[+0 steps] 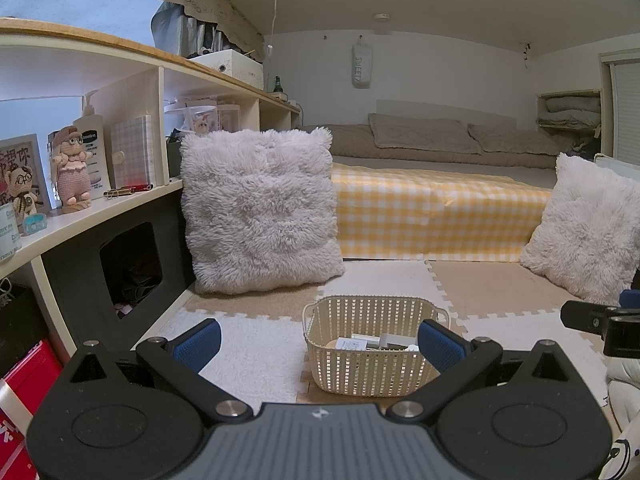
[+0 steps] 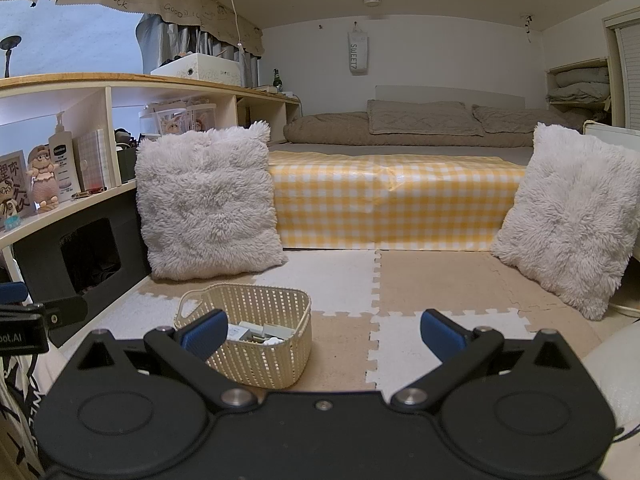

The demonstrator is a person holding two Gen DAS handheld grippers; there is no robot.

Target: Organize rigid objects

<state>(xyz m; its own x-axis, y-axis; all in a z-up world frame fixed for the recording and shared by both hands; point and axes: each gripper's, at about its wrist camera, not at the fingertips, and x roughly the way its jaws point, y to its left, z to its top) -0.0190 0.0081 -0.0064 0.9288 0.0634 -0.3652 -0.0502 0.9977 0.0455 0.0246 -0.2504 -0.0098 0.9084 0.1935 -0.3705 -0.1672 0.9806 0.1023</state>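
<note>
Mat [image 2: 420, 280] right of basket [image 2: 256, 360] bare — fluffy cushions [image 2: 208, 200] and bed [image 2: 392, 204] wall off far side.

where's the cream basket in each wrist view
Left wrist view: the basket sits low and just right of centre on the foam mat, partly behind the left gripper's right finger.
Right wrist view: the basket sits low and left of centre, behind the right gripper's left finger.
Shared landmark: the fluffy pillow standing behind the basket, beside the shelf.

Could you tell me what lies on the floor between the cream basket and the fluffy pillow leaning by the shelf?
Nothing but bare foam mat separates the basket from the pillow; the right wrist view shows it best.
</note>
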